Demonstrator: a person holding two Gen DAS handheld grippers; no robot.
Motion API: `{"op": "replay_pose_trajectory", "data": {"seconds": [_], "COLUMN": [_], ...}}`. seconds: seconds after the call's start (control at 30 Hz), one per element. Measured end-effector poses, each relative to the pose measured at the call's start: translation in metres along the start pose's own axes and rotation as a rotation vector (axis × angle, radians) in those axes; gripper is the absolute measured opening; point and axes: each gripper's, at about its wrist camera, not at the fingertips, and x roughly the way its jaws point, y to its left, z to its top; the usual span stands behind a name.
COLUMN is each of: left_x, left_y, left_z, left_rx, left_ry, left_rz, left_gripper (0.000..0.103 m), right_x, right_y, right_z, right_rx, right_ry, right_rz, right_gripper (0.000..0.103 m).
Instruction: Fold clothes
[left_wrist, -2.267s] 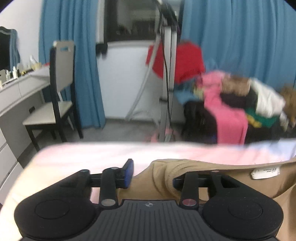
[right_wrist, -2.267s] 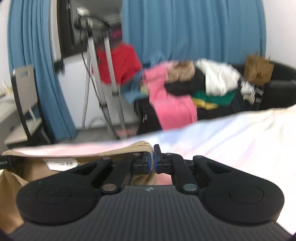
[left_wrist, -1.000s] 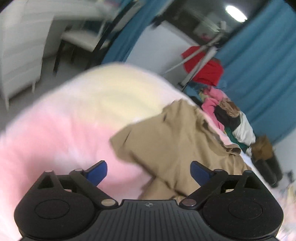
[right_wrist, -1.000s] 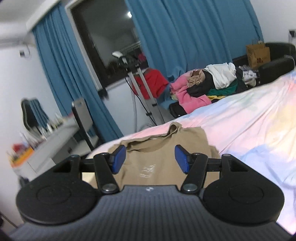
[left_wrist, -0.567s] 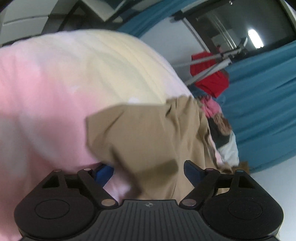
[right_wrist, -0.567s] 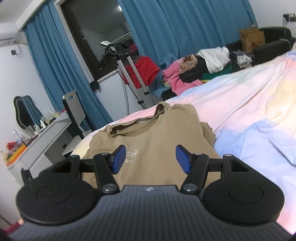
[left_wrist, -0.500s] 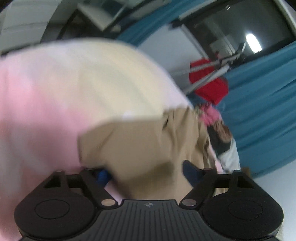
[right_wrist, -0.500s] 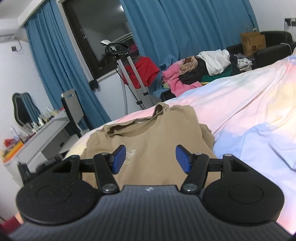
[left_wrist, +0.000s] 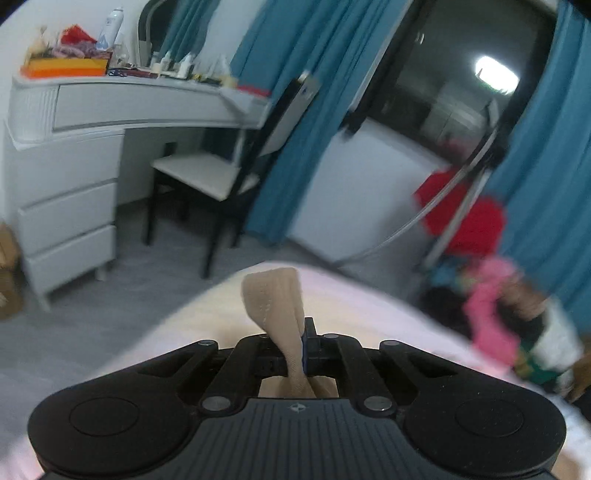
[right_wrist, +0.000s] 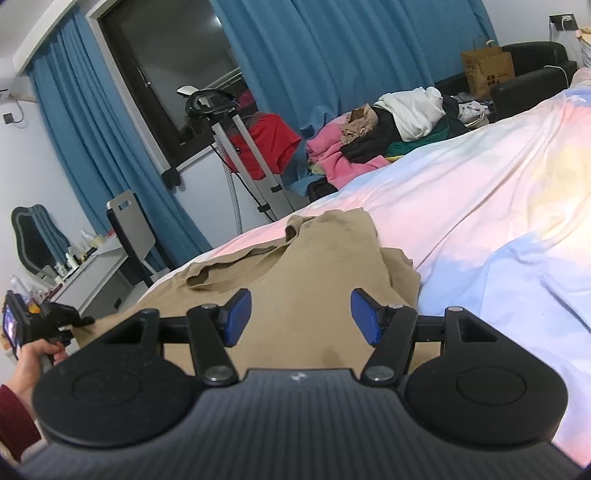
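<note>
Tan, soft shirt (right_wrist: 303, 269) lies on the bed (right_wrist: 480, 206) just ahead of your spread right tool (right_wrist: 295, 314). Your left tool (left_wrist: 295, 354) pinches a hem strip; it looks limp and light, so take the opposite edge with the right.

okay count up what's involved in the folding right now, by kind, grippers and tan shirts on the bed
Grippers: 2 – left gripper shut on the shirt's edge, right gripper open above it.
Tan shirts: 1 – tan shirt spread on the bed.
Total: 3
</note>
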Motion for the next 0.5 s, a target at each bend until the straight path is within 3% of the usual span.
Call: {"op": "replay_pose_trajectory", "data": {"seconds": [0.07,0.13,0.2,0.27,0.37,0.5], "left_x": [0.014,0.017,0.012,0.007,-0.026,-0.083], "left_y": [-0.003,-0.004,-0.006,-0.018,-0.030,-0.053], "left_z": [-0.008,-0.018,-0.026,-0.024,-0.034,-0.051], "left_rx": [0.039,0.045,0.056,0.087,0.176,0.307], "left_ry": [0.035,0.039,0.040,0.048,0.023,-0.041], "left_rz": [0.021,0.015,0.027,0.014,-0.005,-0.057], "left_gripper": [0.007,0.017,0.038,0.052,0.078,0.089], "right_x": [0.003,0.005,0.006,0.006,0.004,-0.002], "right_y": [0.000,0.001,0.003,0.005,0.006,0.007], "right_z": [-0.002,-0.003,-0.004,-0.005,-0.003,-0.003], "right_rx": [-0.010,-0.025,-0.040,-0.053,-0.061,-0.071], "right_ry": [0.005,0.005,0.002,-0.004,-0.013,-0.019], "right_rz": [-0.008,-0.014,-0.017,-0.018,-0.006,-0.002], "right_gripper": [0.063,0.063,0.063,0.062,0.062,0.062]}}
